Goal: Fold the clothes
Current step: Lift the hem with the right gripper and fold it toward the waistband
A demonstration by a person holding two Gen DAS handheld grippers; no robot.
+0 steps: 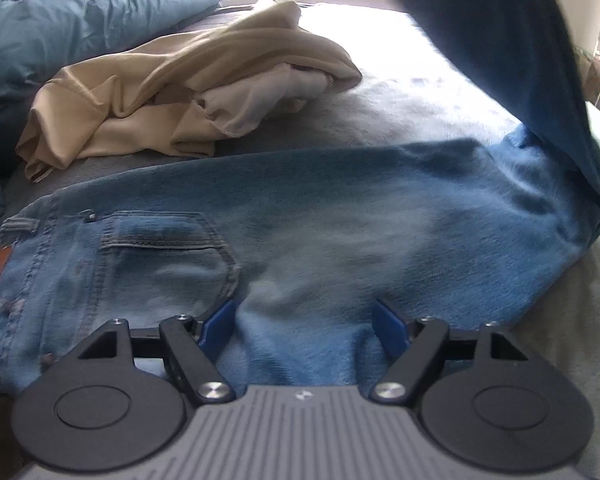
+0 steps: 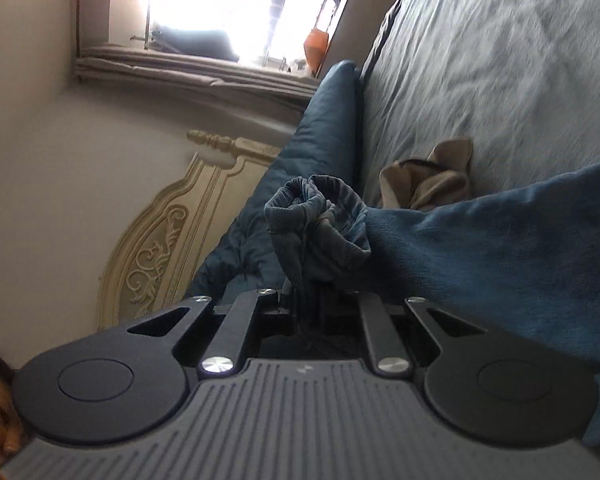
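1. Surface & room: a bed [image 1: 400,92] w/ a pale grey-white sheet, wrinkled, bright glare at the far side. In the right wrist view the room sits tilted: plain wall at left, window [image 2: 236,12] w/ bars blown out by daylight, carved cream headboard [image 2: 168,236] below it, then a dark blue quilt [image 2: 324,136] along the bed's edge.
2. Left wrist view, left to right: the blue quilt bunched at far left, a crumpled beige garment [image 1: 140,96] w/ a white cloth [image 1: 260,96] tucked in its folds, then open sheet.
3. Jeans [image 1: 340,216] lie flat across the bed in front of the beige heap, waistband & back pocket [image 1: 164,248] at left w/ a brown leather patch, leg running right.
4. At far right the leg end lifts off the sheet, rising dark across the top corner & blocking that part of the room.
5. Left gripper [image 1: 304,324]: blue fingers [image 1: 216,324] spread wide, tips down on the denim just right of the pocket, fabric bulging between them; not clamped.
6. Right gripper [image 2: 314,300]: fingers pressed together, pinching the bunched cuffs [image 2: 320,216] of the jeans, held up in the air above the bed. The lifted leg covers the right side of that view.
7. Count: 2 grippers, 1 pair of jeans, 1 beige garment, 1 white cloth, 1 quilt, 1 window, 1 headboard.
8. A person shows only as a sliver at the lower left corner of the right wrist view.
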